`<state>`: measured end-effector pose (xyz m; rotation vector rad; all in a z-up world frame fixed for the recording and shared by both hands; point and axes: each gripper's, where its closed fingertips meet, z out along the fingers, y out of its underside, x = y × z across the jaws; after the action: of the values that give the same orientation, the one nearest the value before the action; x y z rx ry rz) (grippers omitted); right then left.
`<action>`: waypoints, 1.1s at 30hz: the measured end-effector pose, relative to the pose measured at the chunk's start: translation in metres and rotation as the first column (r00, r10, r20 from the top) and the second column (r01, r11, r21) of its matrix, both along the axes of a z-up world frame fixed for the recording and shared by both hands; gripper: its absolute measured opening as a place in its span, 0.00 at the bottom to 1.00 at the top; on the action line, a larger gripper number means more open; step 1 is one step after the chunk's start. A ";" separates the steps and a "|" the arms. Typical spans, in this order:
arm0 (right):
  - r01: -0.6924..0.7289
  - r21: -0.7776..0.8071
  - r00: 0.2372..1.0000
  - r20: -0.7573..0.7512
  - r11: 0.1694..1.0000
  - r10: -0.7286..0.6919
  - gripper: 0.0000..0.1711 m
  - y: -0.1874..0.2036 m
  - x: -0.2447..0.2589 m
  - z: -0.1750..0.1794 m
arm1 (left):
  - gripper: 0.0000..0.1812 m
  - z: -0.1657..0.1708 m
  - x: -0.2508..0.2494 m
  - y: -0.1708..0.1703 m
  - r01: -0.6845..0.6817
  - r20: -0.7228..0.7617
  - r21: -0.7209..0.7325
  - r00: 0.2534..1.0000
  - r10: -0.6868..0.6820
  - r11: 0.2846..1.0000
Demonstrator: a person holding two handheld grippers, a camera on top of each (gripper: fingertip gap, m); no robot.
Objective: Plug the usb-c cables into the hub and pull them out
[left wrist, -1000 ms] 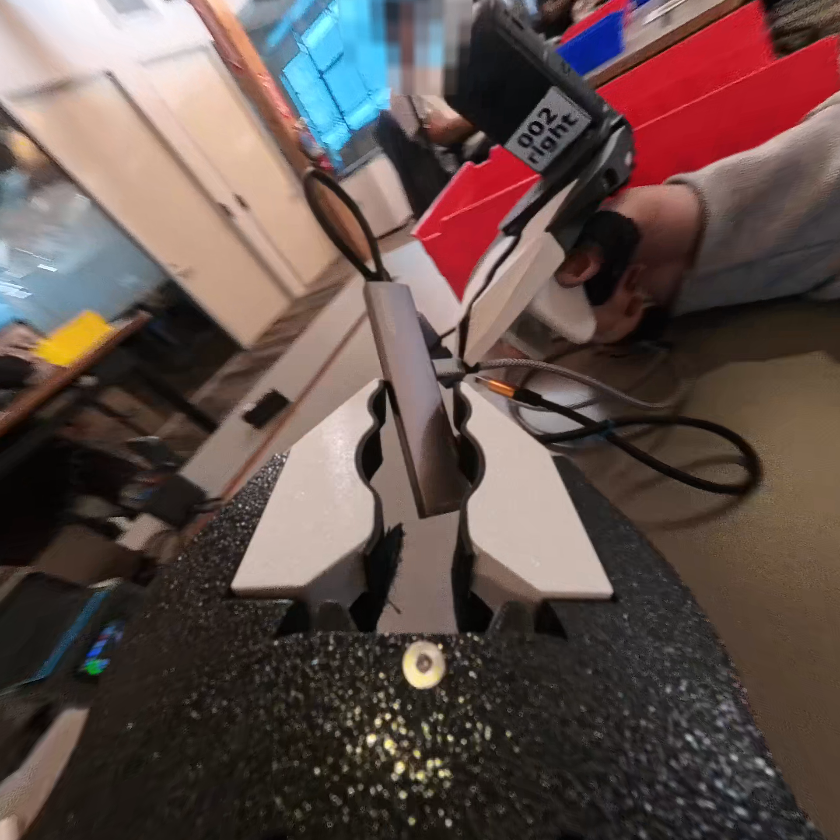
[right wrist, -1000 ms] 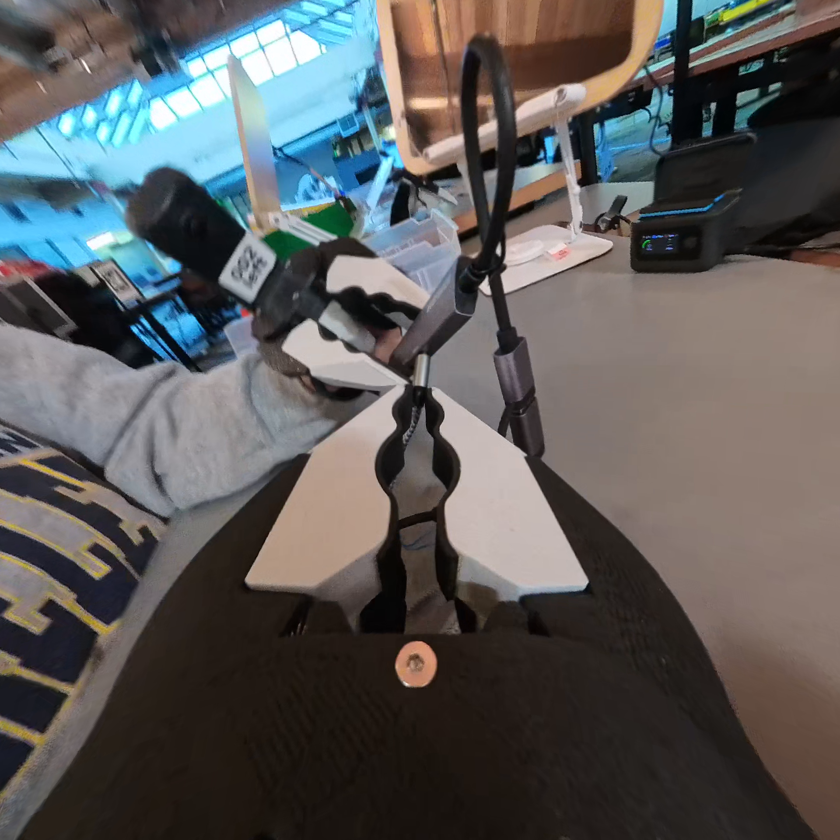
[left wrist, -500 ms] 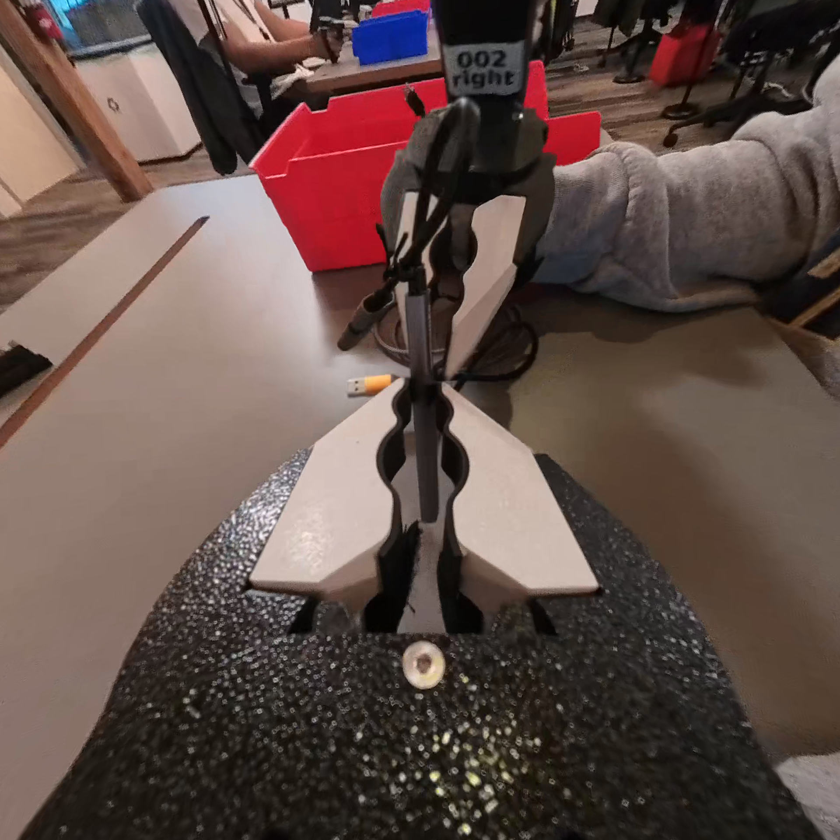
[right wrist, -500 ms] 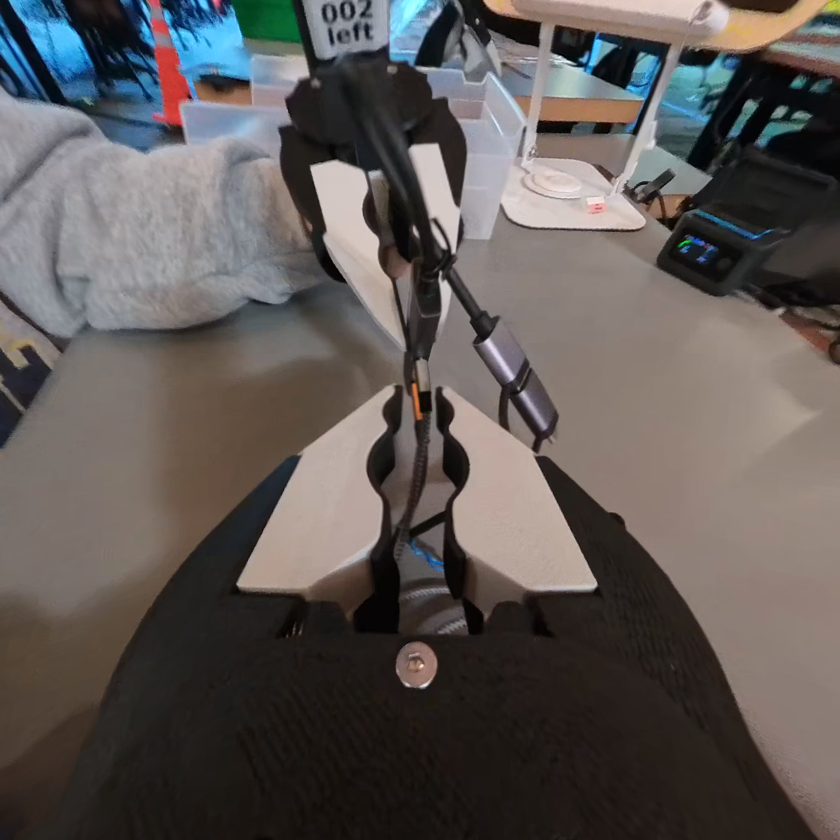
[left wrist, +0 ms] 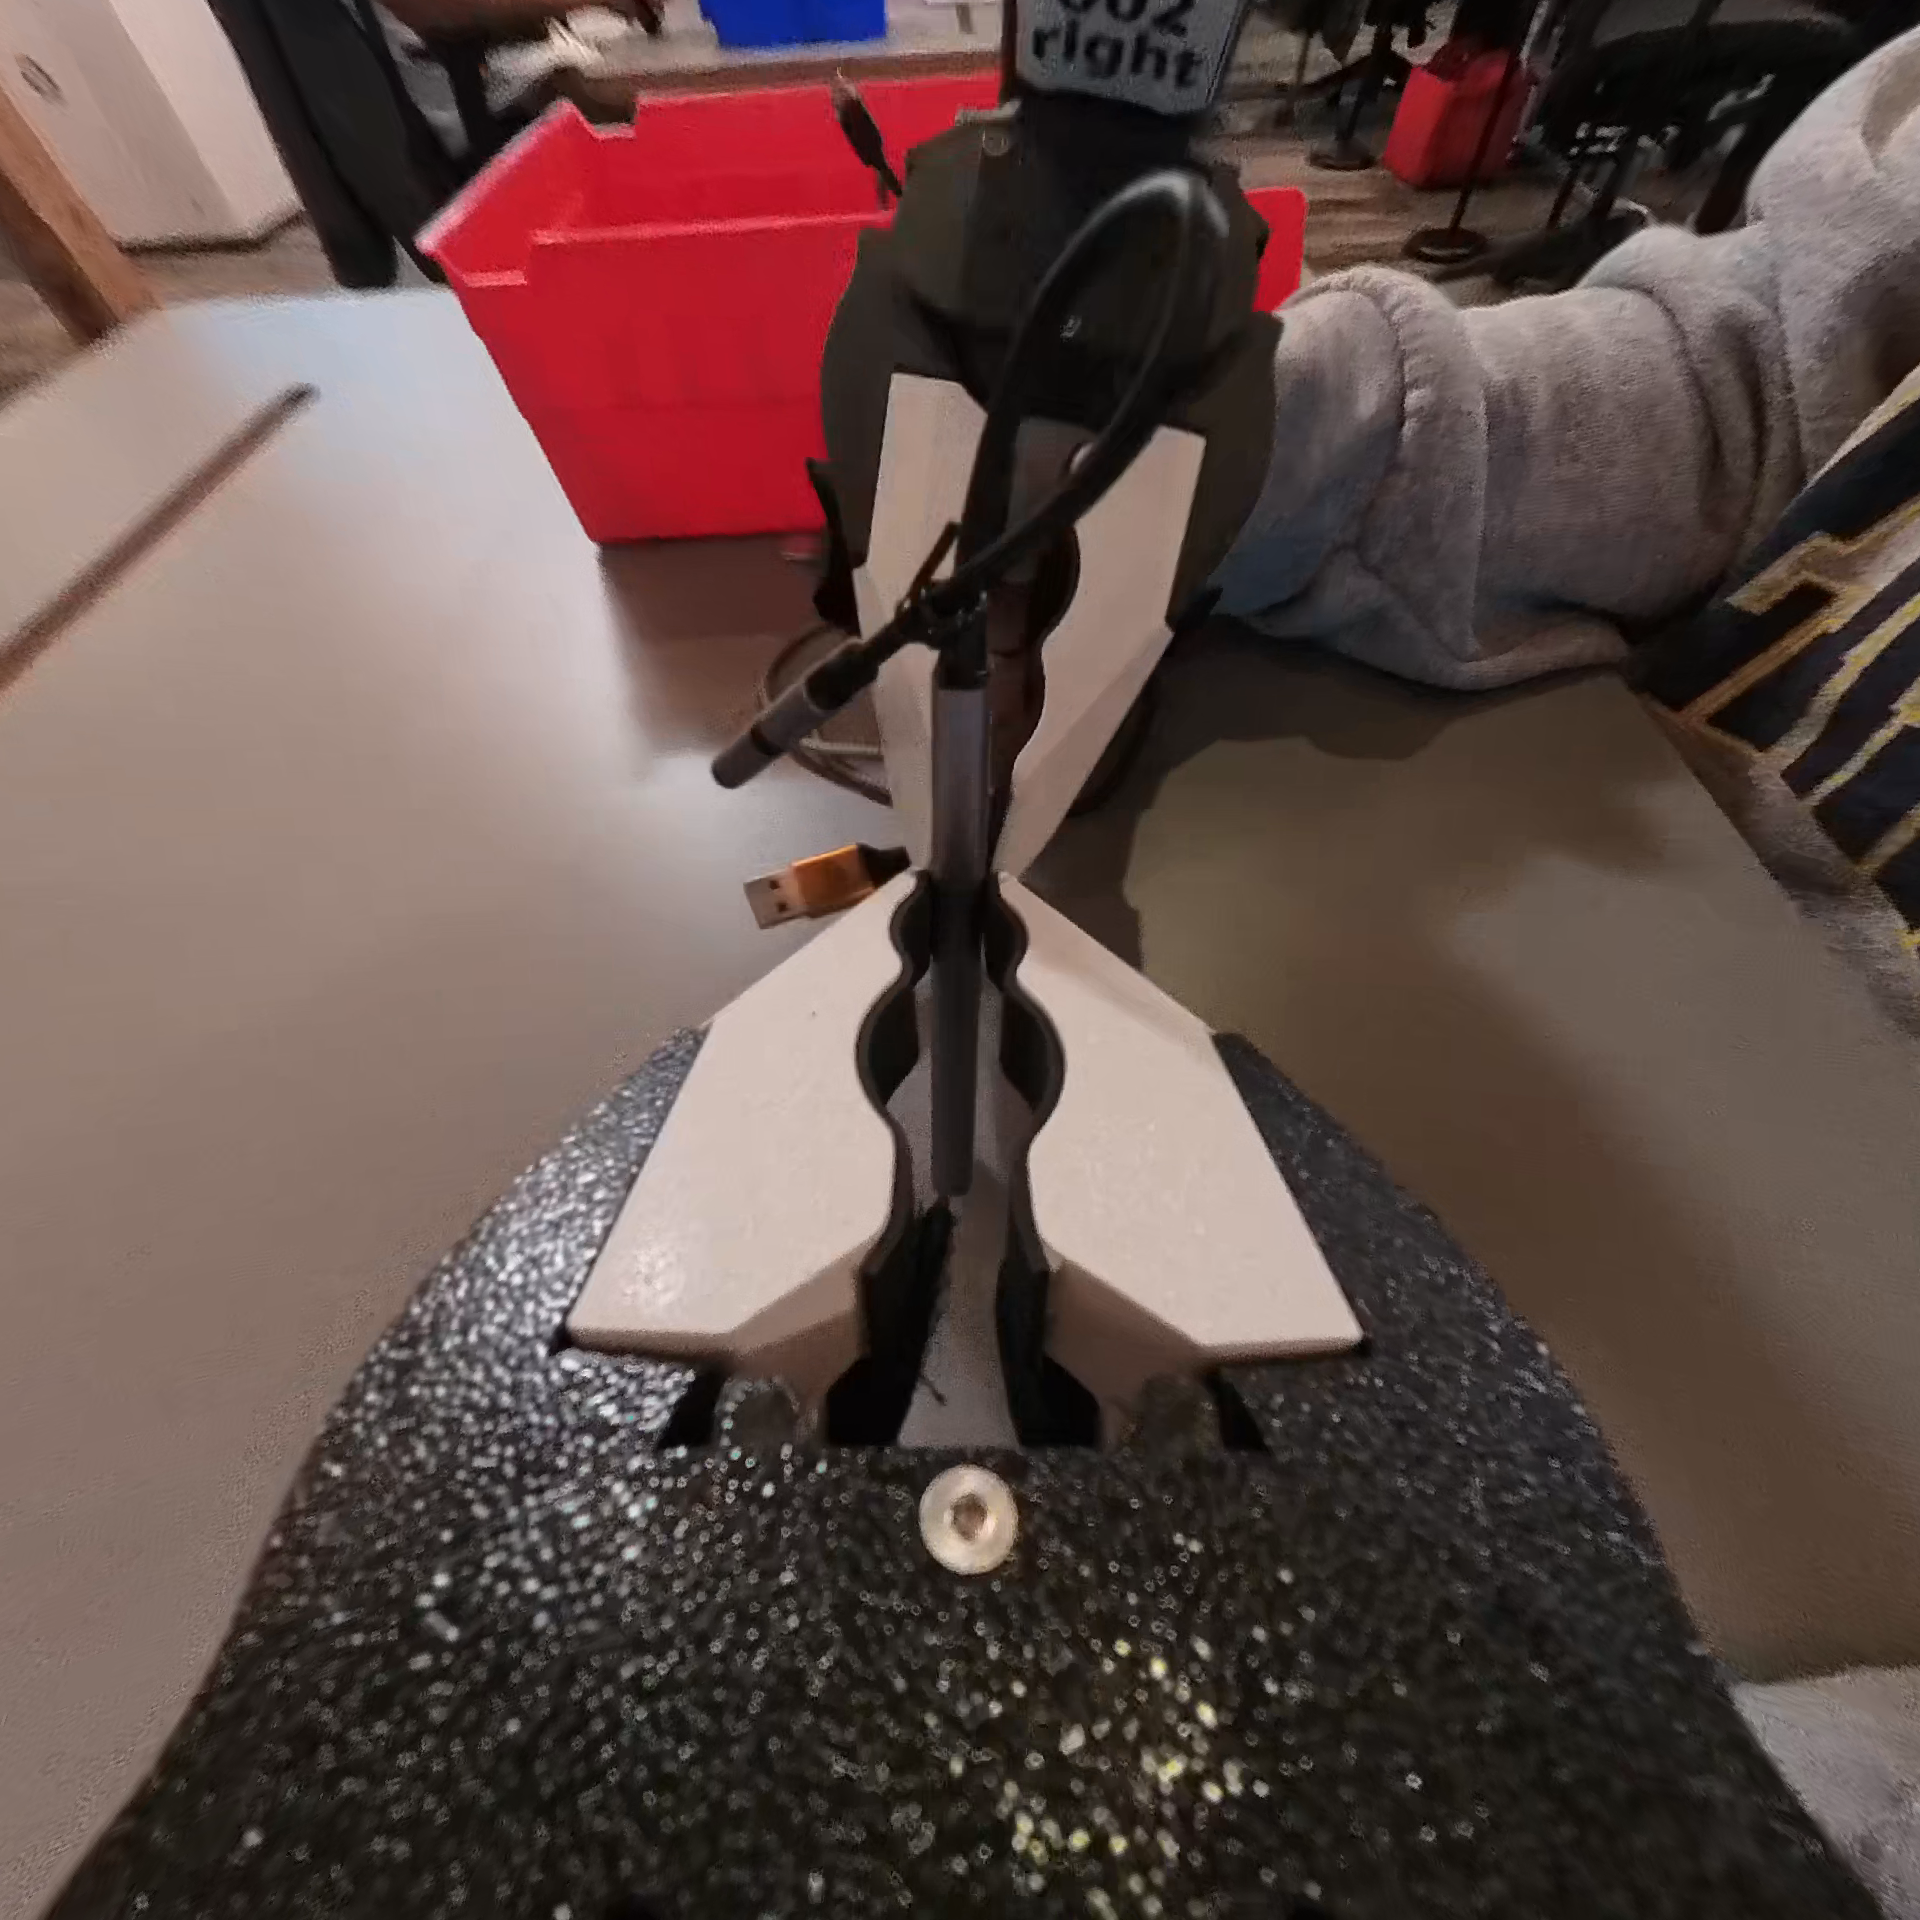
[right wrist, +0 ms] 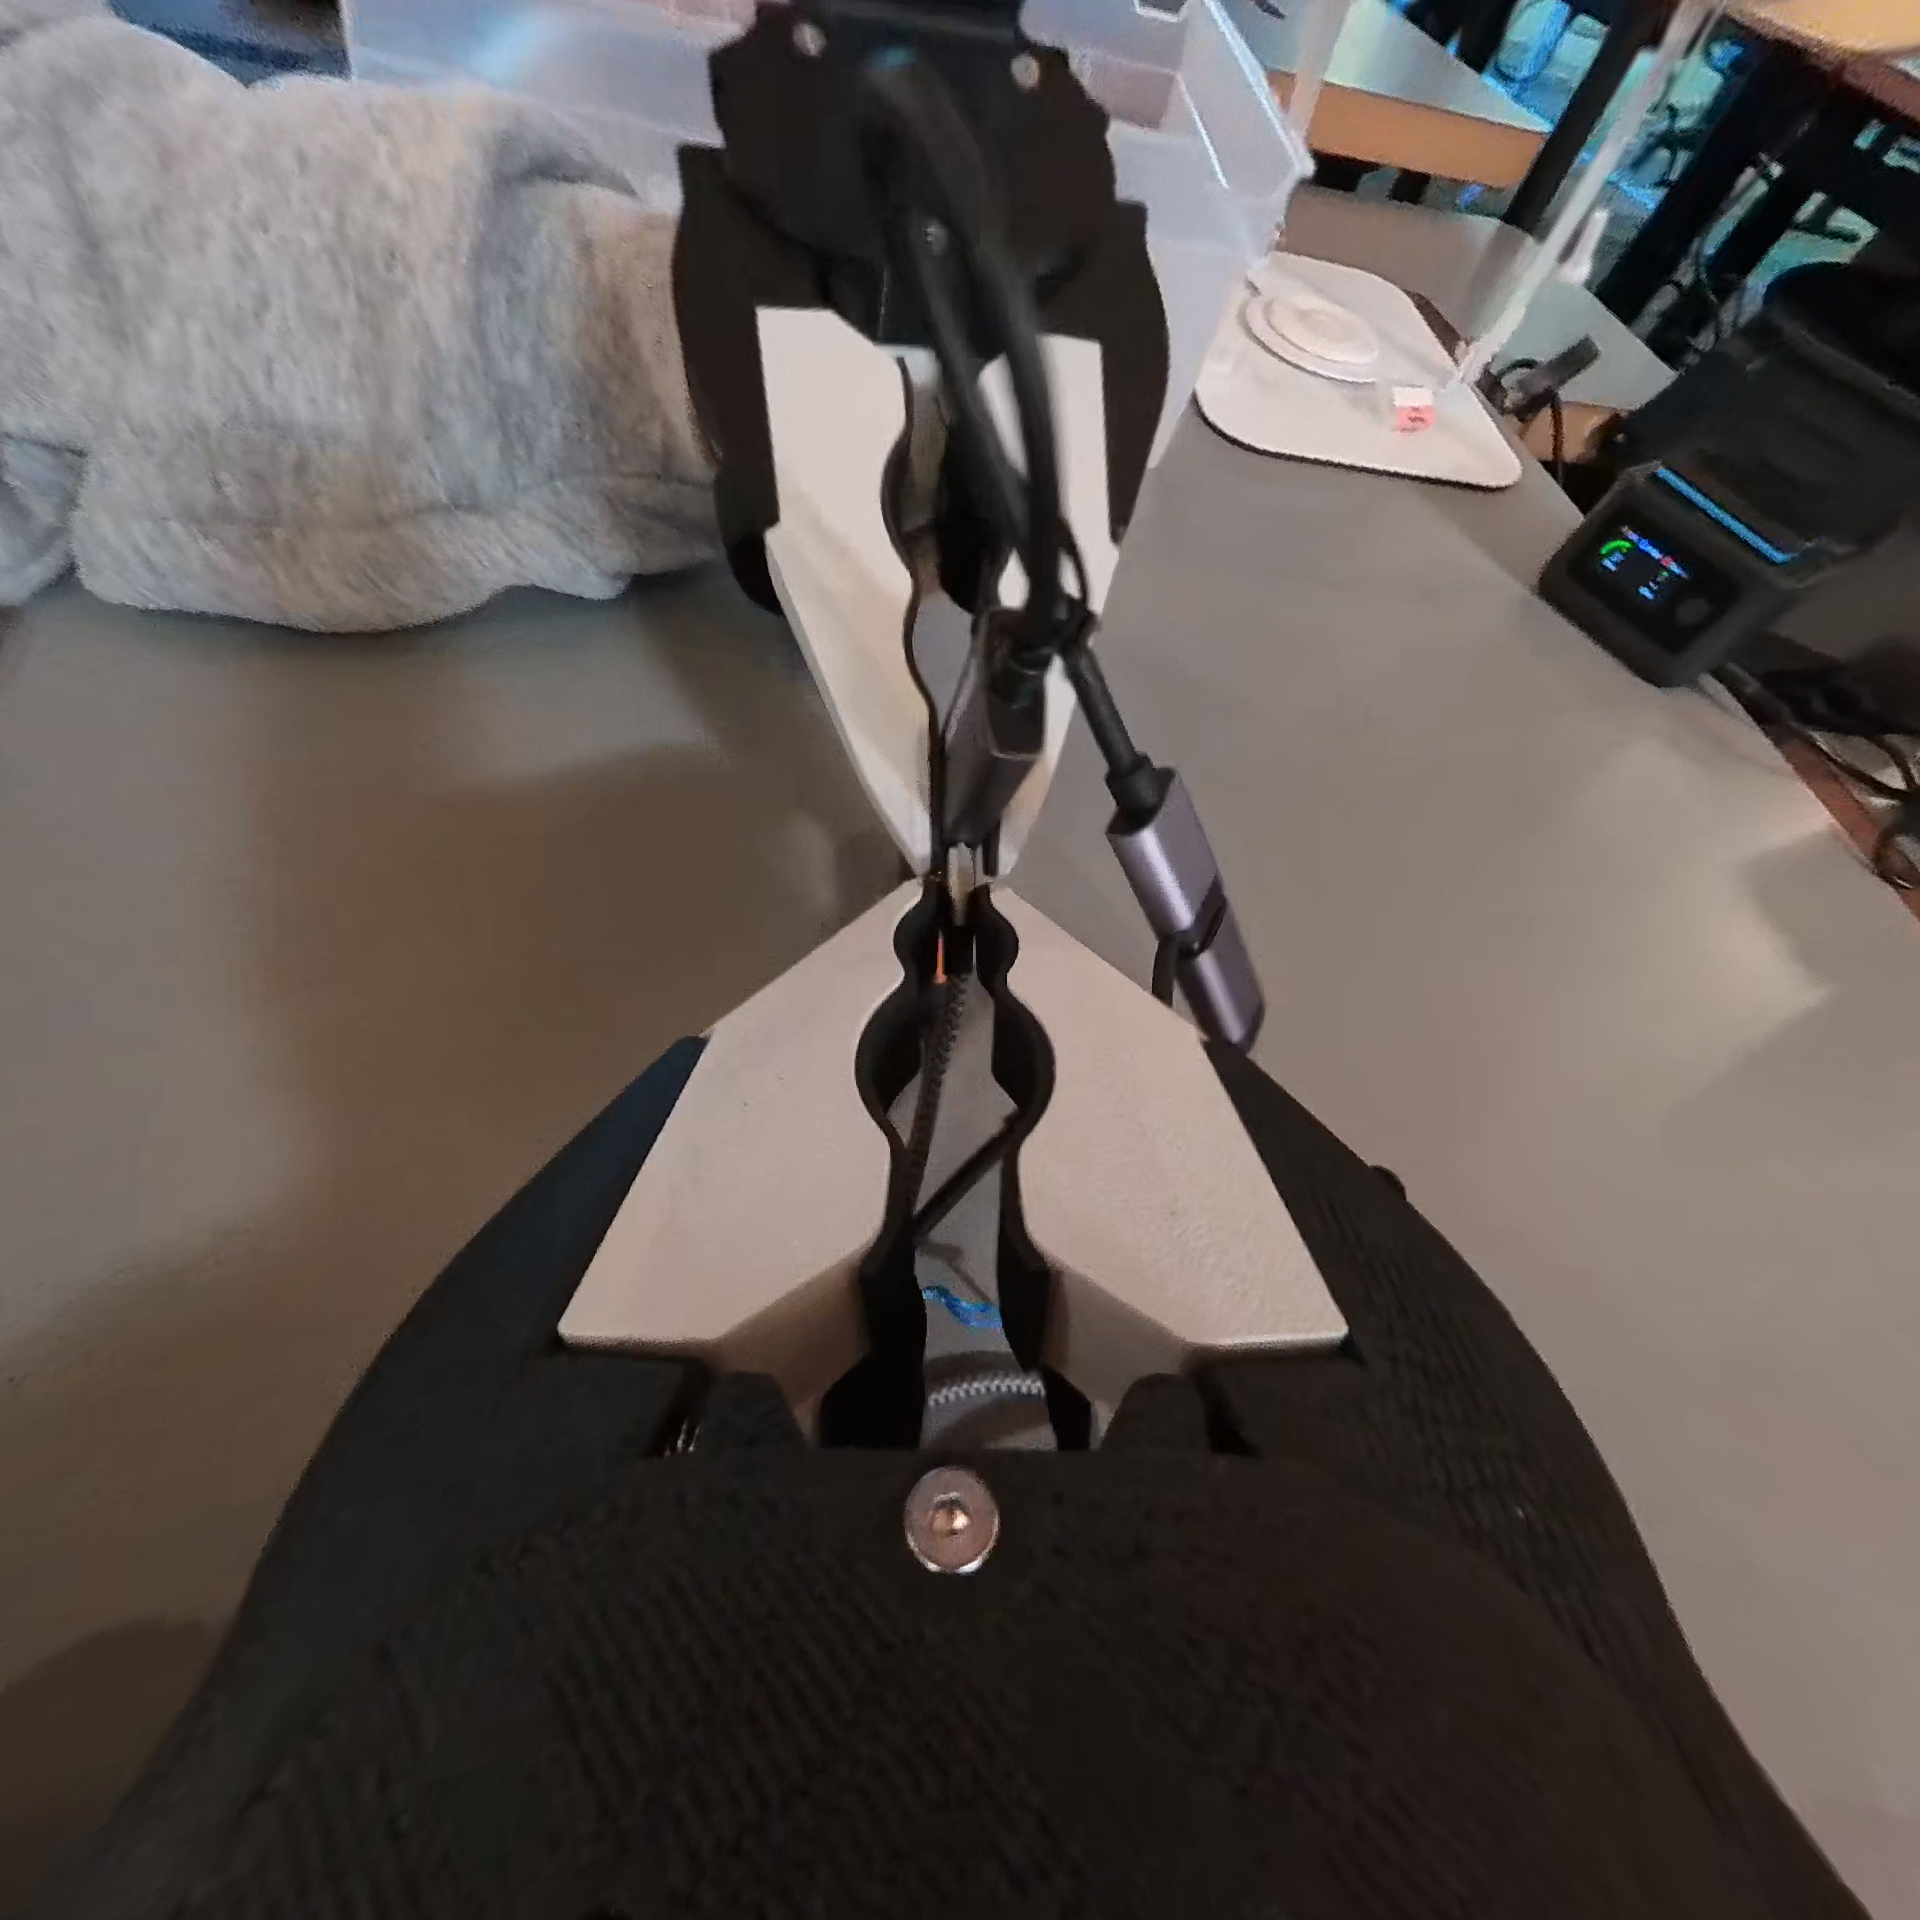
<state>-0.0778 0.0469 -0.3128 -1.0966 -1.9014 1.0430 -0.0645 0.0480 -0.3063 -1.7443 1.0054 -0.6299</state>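
Left tongs (left wrist: 961,894) pinch the slim, rigid, light hub (left wrist: 958,831) edgewise at frame centre; right tongs (right wrist: 961,899) clamp the braided usb-c cable (right wrist: 930,1081), best held by its stiff plug

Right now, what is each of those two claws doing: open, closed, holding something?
Left gripper: closed on the grey hub.
Right gripper: closed on the braided cable, near its plug.

Hub (left wrist: 958,997) between your left fingers (left wrist: 790,1132), cable plug (right wrist: 951,940) between your right fingers (right wrist: 1143,1164), loose connector (left wrist: 821,883) on the bench (left wrist: 312,831) just left of the fingertips, bin (left wrist: 675,343) behind.
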 end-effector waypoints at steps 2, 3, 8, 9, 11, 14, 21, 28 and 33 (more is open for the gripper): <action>-0.001 0.052 1.000 0.020 0.999 0.000 0.02 -0.001 0.000 -0.005 | 0.04 -0.007 -0.001 -0.001 0.000 -0.044 -0.011 0.999 0.000 1.000; -0.013 0.069 1.000 0.028 0.998 0.011 0.02 -0.003 0.002 -0.004 | 0.04 -0.006 0.000 -0.003 0.016 -0.056 0.001 0.998 -0.016 1.000; -0.015 0.140 1.000 0.019 0.990 0.013 0.02 -0.022 0.020 0.022 | 0.04 0.018 0.016 -0.024 0.131 -0.033 0.052 0.991 -0.129 0.990; 0.002 0.171 1.000 0.023 0.985 -0.006 0.02 -0.027 0.025 0.027 | 0.04 0.024 0.021 -0.029 0.154 -0.035 0.073 0.988 -0.152 0.985; 0.043 0.282 0.997 0.044 0.958 -0.058 0.02 -0.035 0.040 0.037 | 0.04 0.033 0.035 -0.039 0.210 -0.027 0.110 0.978 -0.209 0.971; 0.084 0.383 0.991 0.064 0.920 -0.118 0.02 -0.047 0.064 0.052 | 0.04 0.048 0.056 -0.054 0.294 0.012 0.153 0.954 -0.299 0.943; 0.494 0.256 0.866 -0.224 0.831 -0.446 0.02 0.013 0.177 0.146 | 0.03 0.069 0.015 -0.037 0.116 0.112 0.214 0.983 -0.142 0.970; 0.665 0.278 0.728 -0.449 0.693 -0.518 0.02 0.051 0.226 0.242 | 0.04 0.034 0.002 -0.009 -0.006 0.078 0.151 0.997 -0.006 0.988; 0.707 0.168 0.653 -0.529 0.687 -0.542 0.02 0.073 0.262 0.287 | 0.04 0.020 0.003 -0.004 -0.013 0.068 0.114 0.998 0.006 0.993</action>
<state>0.1838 0.1198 -0.0260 -1.0709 -1.1166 0.4396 -0.0616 0.0439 -0.2861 -1.6162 0.9675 -0.6090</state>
